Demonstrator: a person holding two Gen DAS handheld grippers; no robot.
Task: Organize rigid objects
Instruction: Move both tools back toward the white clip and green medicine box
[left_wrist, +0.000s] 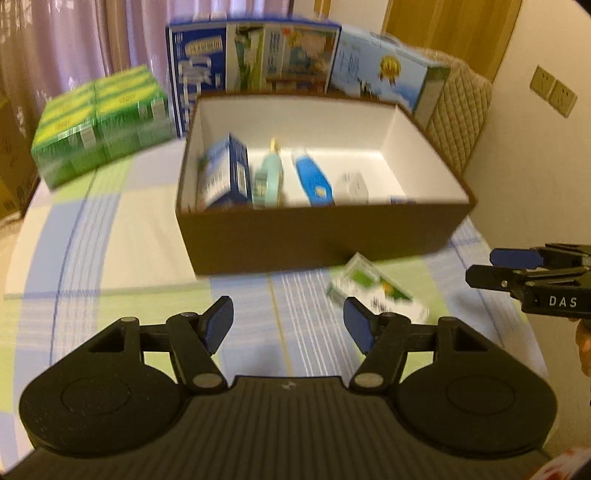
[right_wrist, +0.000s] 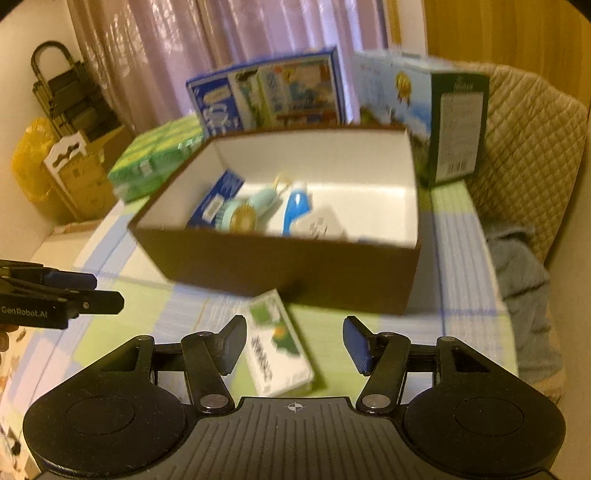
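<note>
A brown box with a white inside stands open on the checked tablecloth. In it lie a blue carton, a mint hand fan, a blue-and-white item and a small white box. A small white-and-green box lies flat on the cloth in front of the brown box. My right gripper is open over it, the box between its fingers and nearer the left one, unpressed. My left gripper is open and holds nothing, left of that box.
Green packs sit at the table's back left. Two tall cartons, dark blue and light blue, stand behind the brown box. A quilted chair with grey cloth is on the right; cardboard boxes stand left.
</note>
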